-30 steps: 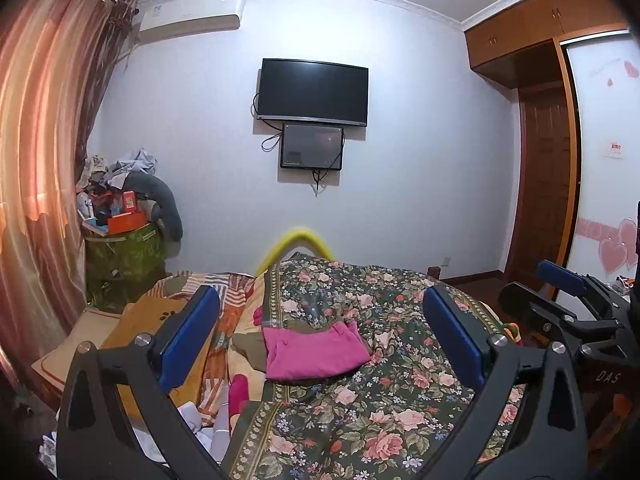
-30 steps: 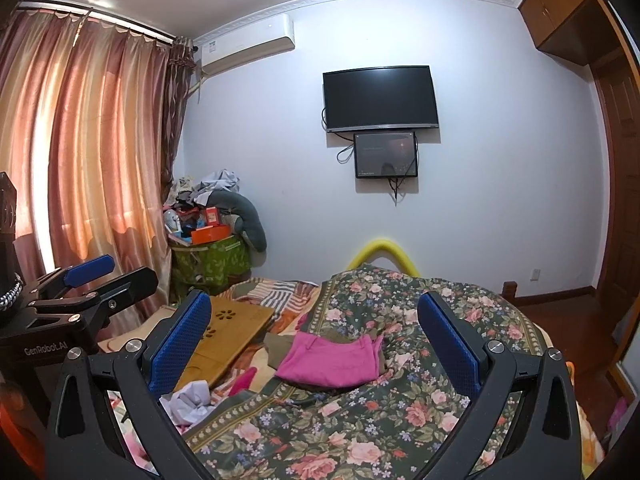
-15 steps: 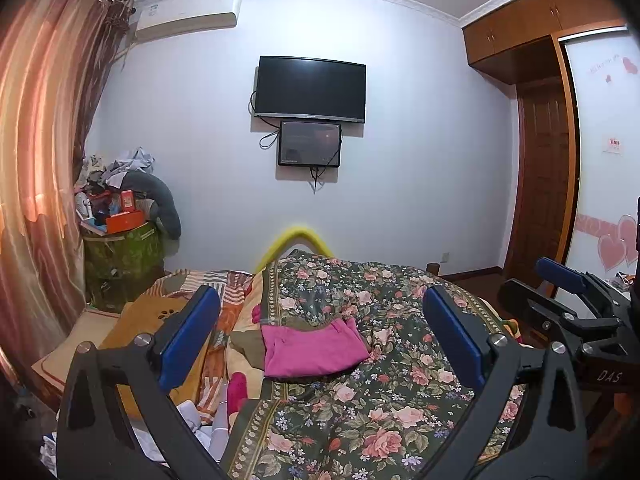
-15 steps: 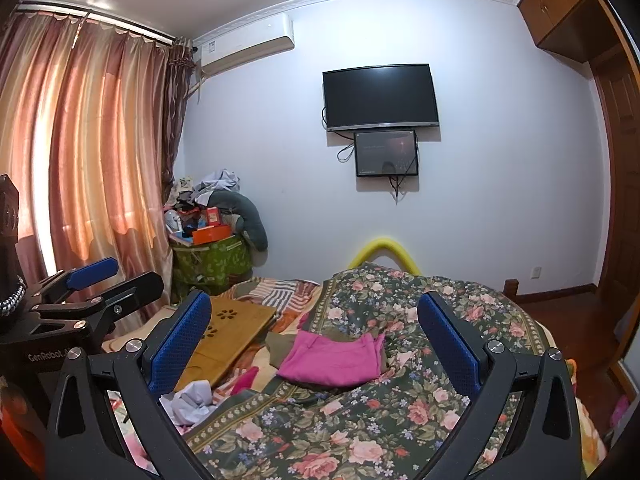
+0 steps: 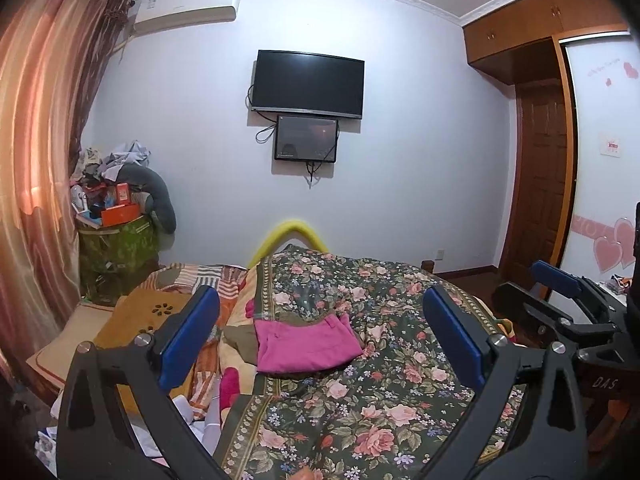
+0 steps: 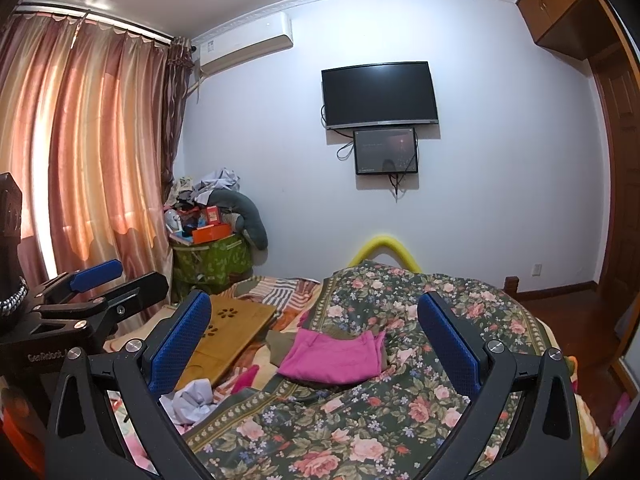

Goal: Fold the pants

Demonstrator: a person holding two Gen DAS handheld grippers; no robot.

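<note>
The pink pants (image 5: 306, 346) lie in a compact folded shape on the dark floral bedspread (image 5: 360, 408), beyond both grippers; they also show in the right wrist view (image 6: 334, 356). My left gripper (image 5: 320, 338) is open and empty, held above the bed short of the pants. My right gripper (image 6: 314, 338) is open and empty, also above the bed. Each gripper shows at the edge of the other's view: the right one (image 5: 560, 304), the left one (image 6: 100, 288).
An olive garment (image 6: 280, 340) lies under the pants' left side. A wooden lap tray (image 6: 228, 336) and crumpled white cloth (image 6: 192, 398) lie left on the bed. A yellow bed rail (image 5: 290, 232), a cluttered green bin (image 5: 116, 248), curtains and a wall TV stand beyond.
Both views have tilted slightly downward; the wall TV sits a little higher in frame. The pants have not moved and both grippers stay open.
</note>
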